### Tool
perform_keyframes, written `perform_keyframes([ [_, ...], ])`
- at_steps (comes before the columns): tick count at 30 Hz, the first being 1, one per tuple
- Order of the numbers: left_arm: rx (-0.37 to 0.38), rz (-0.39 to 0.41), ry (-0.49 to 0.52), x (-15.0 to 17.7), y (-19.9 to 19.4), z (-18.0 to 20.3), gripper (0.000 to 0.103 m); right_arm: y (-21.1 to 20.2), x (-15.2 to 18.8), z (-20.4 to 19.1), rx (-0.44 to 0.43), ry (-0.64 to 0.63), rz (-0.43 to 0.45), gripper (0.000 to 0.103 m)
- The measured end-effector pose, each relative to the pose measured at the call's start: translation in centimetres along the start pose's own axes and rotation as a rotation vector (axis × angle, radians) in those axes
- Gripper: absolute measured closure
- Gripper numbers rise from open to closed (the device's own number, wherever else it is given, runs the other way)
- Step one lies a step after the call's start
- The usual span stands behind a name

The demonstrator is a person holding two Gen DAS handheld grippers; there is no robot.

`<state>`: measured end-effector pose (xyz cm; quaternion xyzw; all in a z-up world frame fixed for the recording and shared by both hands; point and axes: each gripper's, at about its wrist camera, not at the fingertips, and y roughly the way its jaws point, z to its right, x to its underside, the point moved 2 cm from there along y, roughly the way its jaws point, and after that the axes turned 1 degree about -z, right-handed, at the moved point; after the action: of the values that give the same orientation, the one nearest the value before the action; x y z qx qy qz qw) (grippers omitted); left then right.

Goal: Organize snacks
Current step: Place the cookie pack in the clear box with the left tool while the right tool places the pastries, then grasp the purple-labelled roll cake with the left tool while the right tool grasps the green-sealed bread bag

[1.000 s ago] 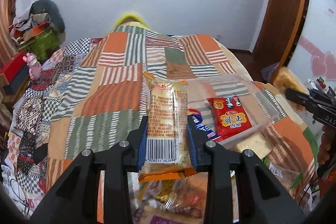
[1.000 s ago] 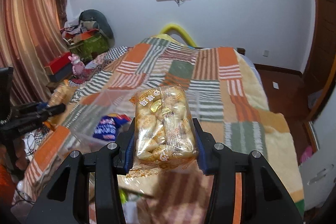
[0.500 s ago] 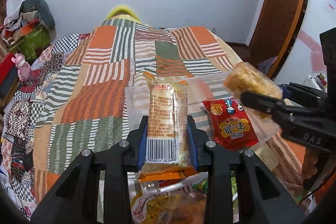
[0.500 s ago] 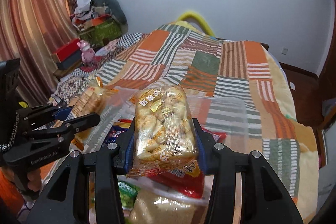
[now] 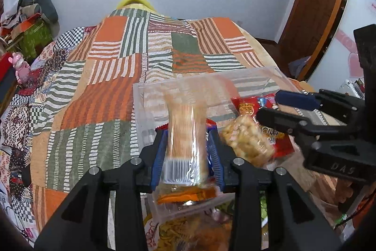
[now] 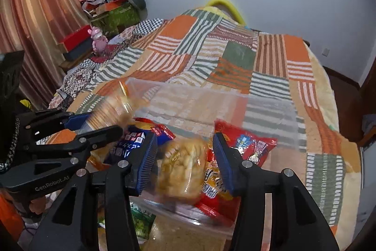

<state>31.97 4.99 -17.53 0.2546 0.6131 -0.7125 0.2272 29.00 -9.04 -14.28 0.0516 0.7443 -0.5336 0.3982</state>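
– Snacks first: where do they sit?

– Both are over the clear bin point(image 5: 211, 77), which stands on the patchwork blanket point(image 5: 105, 98). The biscuit packet point(image 5: 185, 157), the long one with a barcode at its near end, stands upright between the blue pads of the left gripper point(image 5: 187, 135). It is smeared with motion blur.

– Is that claw clamped on it?

– No. Its jaws have just been opening, and a thin gap shows on each side of the packet. The pads are narrow apart but not pressing.

– And the other hand?

– The right gripper point(image 6: 184, 138) is just beside the left, also pointing down into the bin. Its jaws have just been opening as well. The pastry bag point(image 6: 181, 168), clear film full of small golden pieces, is between the pads with daylight on both sides, so it is loose.

– Has the bag landed?

– I cannot tell; it is blurred. It lies over the red packet point(image 6: 249, 145) already in the bin, close to or on it.

– Anything else in there?

– A blue packet point(image 6: 127, 145) on the left side, partly under the left gripper's fingers in the right wrist view. The far half of the bin shows only the blanket's stripes through its floor.

– And outside it?

– A green packet point(image 6: 141, 222) lies against the near wall, below the grippers, among other wrappers too blurred to name. Farther off, a pink toy point(image 6: 97, 40) stands at the blanket's left edge.
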Motion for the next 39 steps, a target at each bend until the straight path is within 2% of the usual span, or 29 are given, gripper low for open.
perform_keyframes([
  [3,-0.003,0.024,-0.004,0.1,-1.7,-0.1,0.052,-1.8,-0.1,-0.1,0.022,-0.017,0.034,0.053],
  [9,-0.03,0.059,-0.006,1.0,-5.8,-0.3,0.045,-5.6,0.7,-0.2,0.046,-0.026,0.088,0.047],
  [13,-0.057,0.07,-0.015,2.6,-8.4,-0.8,0.038,-8.2,1.8,-0.2,0.056,-0.015,0.119,0.043],
  [18,-0.11,0.044,-0.038,5.5,-9.8,-1.6,0.023,-10.2,4.1,-0.4,0.086,-0.012,0.137,0.038],
  [23,-0.132,-0.03,-0.063,9.3,-9.1,-2.0,0.021,-10.9,7.2,-0.4,0.106,-0.013,0.114,0.034],
  [30,-0.125,-0.148,-0.092,13.8,-5.6,-1.6,0.021,-10.4,11.1,-0.1,0.092,0.018,0.041,0.03],
  [33,-0.154,-0.163,-0.087,15.1,-4.8,-1.8,0.021,-9.8,12.4,-0.3,0.077,0.03,0.008,0.027],
  [39,-0.168,-0.156,-0.094,16.7,-5.7,-2.9,0.019,-7.8,13.9,-0.8,0.063,0.046,-0.053,0.027],
])
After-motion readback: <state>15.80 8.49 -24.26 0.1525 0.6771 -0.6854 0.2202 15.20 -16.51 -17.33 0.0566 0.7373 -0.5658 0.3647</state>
